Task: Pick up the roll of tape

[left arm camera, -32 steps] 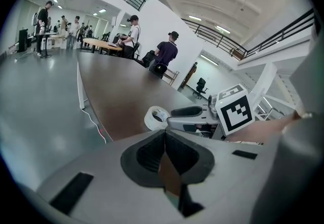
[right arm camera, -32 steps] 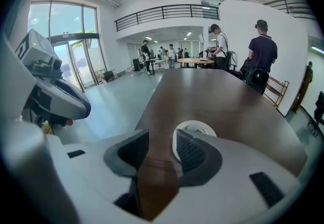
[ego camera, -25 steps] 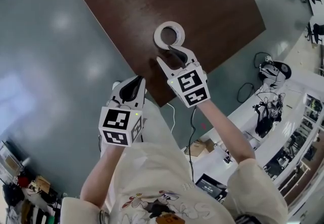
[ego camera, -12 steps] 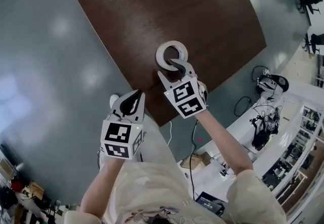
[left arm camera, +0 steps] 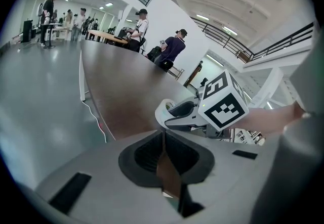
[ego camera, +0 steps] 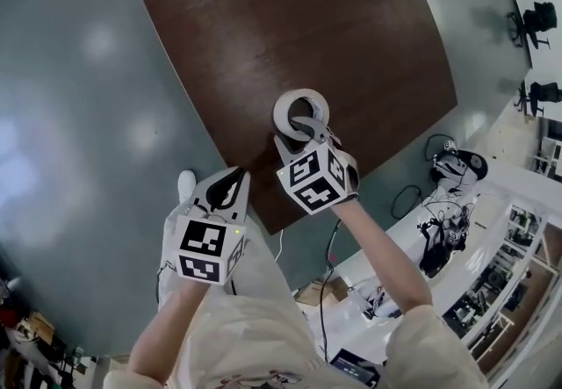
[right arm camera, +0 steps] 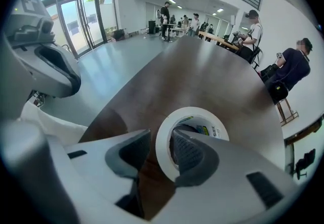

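Right gripper view, right hand-held gripper (right arm camera: 161, 135), jaws just closing, unclamped, astride tape (right arm camera: 200, 113) wall

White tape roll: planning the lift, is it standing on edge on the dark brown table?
No, the white tape roll lies flat on the dark brown table, hole facing up.

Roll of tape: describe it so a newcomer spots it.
Find the dark brown table. Near its end nearest the person lies the roll of tape, a white ring, alone there; the tongs of the right gripper, which have just been closing, straddle its wall.
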Demonstrator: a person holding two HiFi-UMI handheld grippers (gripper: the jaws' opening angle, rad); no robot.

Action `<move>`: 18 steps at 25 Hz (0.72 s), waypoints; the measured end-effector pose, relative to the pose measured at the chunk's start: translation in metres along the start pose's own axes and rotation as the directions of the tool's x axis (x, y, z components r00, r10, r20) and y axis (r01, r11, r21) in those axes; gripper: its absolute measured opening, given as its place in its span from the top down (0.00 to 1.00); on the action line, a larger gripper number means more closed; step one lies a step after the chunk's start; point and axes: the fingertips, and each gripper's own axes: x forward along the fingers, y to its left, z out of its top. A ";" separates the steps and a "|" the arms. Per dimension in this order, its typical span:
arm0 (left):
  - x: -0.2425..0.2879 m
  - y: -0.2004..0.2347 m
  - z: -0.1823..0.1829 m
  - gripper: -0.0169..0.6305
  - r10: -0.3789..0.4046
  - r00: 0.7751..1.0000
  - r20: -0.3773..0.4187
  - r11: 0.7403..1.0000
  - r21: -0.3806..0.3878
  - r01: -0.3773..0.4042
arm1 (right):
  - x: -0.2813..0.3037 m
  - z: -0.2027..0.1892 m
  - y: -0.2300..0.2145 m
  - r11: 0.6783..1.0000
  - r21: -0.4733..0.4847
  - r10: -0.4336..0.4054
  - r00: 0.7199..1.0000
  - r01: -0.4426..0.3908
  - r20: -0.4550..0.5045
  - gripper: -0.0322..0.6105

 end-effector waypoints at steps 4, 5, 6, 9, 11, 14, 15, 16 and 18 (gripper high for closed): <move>-0.009 0.005 0.001 0.96 -0.003 1.000 0.005 1.000 -0.008 0.003 | 0.001 0.004 0.004 0.999 -0.050 0.011 0.998 -0.014 -0.058 0.75; -0.010 0.006 0.000 0.96 -0.005 1.000 0.005 1.000 -0.010 0.005 | 0.002 0.003 0.003 0.998 -0.059 0.017 0.997 -0.021 -0.073 0.76; -0.009 0.005 -0.001 0.96 -0.007 1.000 0.006 1.000 -0.011 0.007 | 0.003 0.002 0.003 0.997 -0.068 0.023 0.996 -0.029 -0.087 0.77; -0.009 0.006 -0.006 0.96 -0.014 1.000 0.006 1.000 -0.015 0.014 | 0.008 -0.002 0.003 0.994 -0.100 0.029 0.991 -0.043 -0.131 0.76; -0.011 0.006 -0.008 0.96 -0.018 1.000 0.006 1.000 -0.019 0.018 | 0.011 -0.003 0.005 0.991 -0.117 0.039 0.985 -0.059 -0.166 0.76; -0.015 0.001 -0.011 0.96 -0.025 1.000 0.009 0.999 -0.023 0.026 | 0.014 -0.009 0.008 0.987 -0.129 0.062 0.974 -0.092 -0.219 0.76; -0.016 -0.001 -0.012 0.96 -0.028 1.000 0.011 0.999 -0.024 0.028 | 0.015 -0.011 0.008 0.986 -0.132 0.068 0.970 -0.101 -0.233 0.76; -0.016 -0.001 -0.013 0.96 -0.031 0.999 0.013 0.999 -0.025 0.031 | 0.017 -0.013 0.008 0.985 -0.133 0.075 0.966 -0.110 -0.246 0.76; -0.017 0.002 -0.015 0.96 -0.033 0.999 0.018 0.999 -0.028 0.033 | 0.021 -0.014 0.008 0.984 -0.126 0.088 0.960 -0.125 -0.266 0.77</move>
